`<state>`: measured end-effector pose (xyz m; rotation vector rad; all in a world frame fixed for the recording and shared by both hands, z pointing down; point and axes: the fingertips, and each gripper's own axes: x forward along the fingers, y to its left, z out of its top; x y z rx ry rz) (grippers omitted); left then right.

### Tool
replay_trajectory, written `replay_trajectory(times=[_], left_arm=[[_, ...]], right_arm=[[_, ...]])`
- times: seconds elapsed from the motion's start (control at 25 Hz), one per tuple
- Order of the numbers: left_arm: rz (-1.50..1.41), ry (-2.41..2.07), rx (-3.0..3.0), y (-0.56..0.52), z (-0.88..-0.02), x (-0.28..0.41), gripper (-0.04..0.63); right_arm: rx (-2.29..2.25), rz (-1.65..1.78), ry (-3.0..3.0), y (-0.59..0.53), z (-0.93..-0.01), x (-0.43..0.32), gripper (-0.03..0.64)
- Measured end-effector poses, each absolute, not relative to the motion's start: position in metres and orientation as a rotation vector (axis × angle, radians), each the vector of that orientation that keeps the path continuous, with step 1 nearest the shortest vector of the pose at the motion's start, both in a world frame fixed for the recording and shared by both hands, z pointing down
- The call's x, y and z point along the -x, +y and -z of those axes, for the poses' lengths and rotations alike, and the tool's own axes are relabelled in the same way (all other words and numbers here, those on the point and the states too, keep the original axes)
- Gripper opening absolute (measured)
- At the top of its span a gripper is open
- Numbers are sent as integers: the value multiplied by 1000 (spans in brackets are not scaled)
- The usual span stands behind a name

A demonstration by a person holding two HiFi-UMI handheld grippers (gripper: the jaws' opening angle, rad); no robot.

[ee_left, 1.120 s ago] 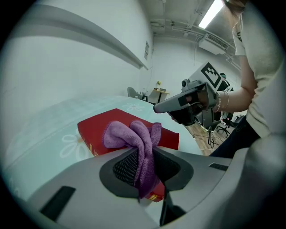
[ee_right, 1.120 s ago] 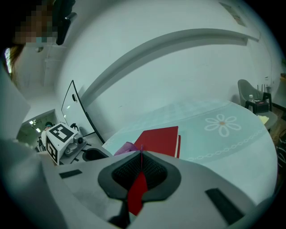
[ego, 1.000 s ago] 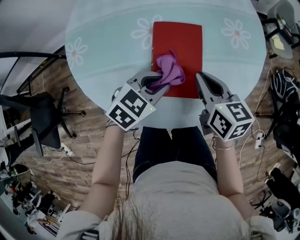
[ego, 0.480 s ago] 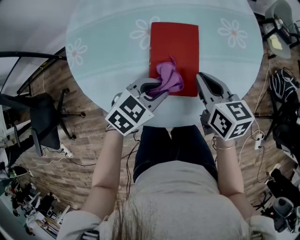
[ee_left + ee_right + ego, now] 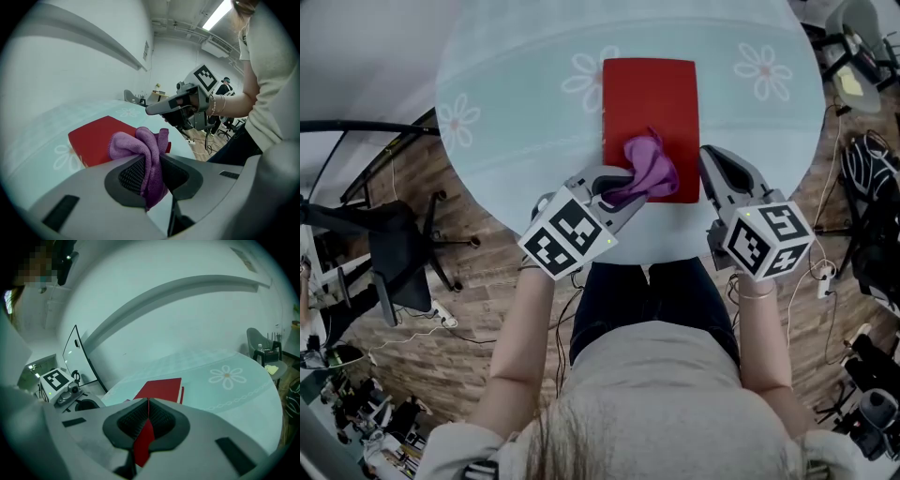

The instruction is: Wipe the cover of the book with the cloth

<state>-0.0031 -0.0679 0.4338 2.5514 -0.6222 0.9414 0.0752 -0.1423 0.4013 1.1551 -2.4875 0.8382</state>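
Flowered tabletop (image 5: pixel 516 122), red book (image 5: pixel 652 94), purple cloth (image 5: pixel 649 169)

Grey left gripper (image 5: pixel 622 187), right gripper (image 5: pixel 713 156), black-and-white marker cubes (image 5: pixel 567 236), pale T-shirt (image 5: pixel 661 394)

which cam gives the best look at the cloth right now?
Left gripper view. The purple cloth fills the centre, pinched in the left gripper's jaws, bunched over the red book's near end. Head view shows it small, from above. Right gripper view shows the book, but no cloth I can make out.
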Motion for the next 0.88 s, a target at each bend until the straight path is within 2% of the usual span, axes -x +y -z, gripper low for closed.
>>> replay_trajectory(times=[0.88], left_arm=[[-958, -534, -2674, -187, -396, -10, 103]], right_arm=[[-1313, -917, -2464, -199, -401, -82, 23]])
